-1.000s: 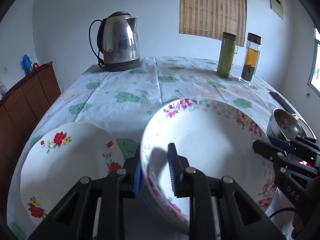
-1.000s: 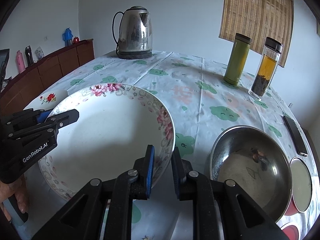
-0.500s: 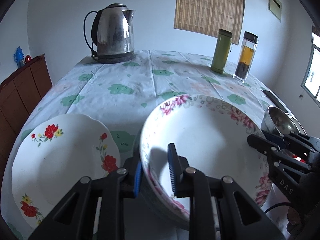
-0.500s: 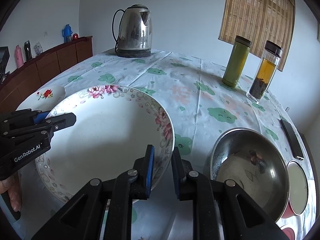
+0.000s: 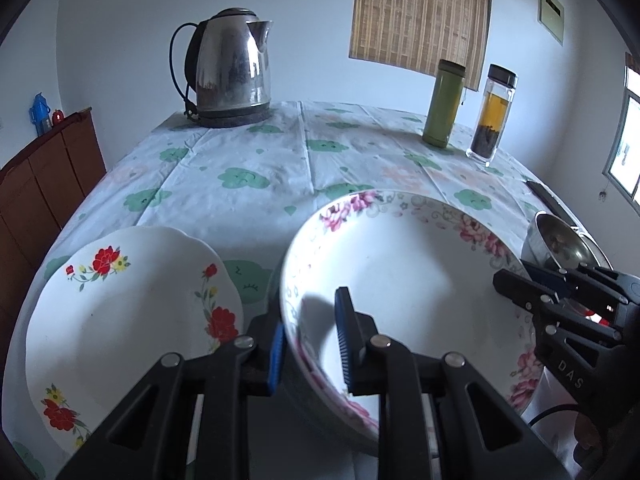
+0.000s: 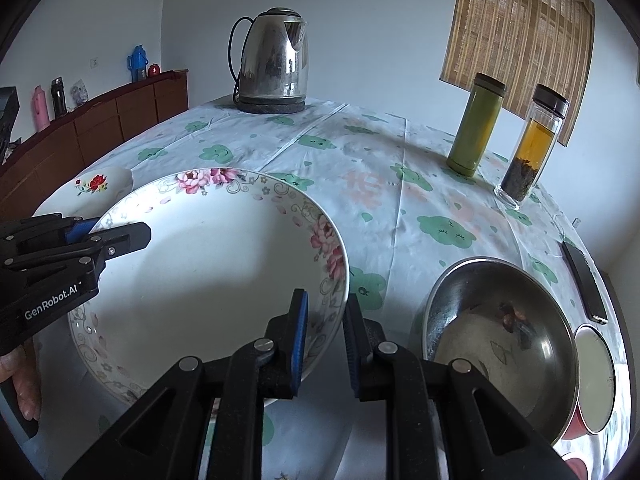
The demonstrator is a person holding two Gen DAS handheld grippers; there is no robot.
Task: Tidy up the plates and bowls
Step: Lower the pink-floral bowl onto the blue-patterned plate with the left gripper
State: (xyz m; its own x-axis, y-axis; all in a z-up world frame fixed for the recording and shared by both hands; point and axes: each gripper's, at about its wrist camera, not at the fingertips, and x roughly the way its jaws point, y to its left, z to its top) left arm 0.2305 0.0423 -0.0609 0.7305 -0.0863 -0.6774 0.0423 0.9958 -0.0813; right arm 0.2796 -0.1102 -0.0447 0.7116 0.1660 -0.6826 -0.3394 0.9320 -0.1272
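The left gripper (image 5: 310, 344) pinches the near left rim of the pink-flowered bowl (image 5: 404, 280), and the right gripper (image 6: 324, 338) pinches its right rim, one finger inside and one outside. The bowl seems held just above the table (image 5: 256, 160), between the red-flowered plate (image 5: 120, 312) and the steel bowl (image 6: 500, 332). Carrying it well likely means keeping both grips level and moving together. Only the right view shows the steel bowl's full interior and a hand (image 6: 24, 384); the left view shows the plate whole.
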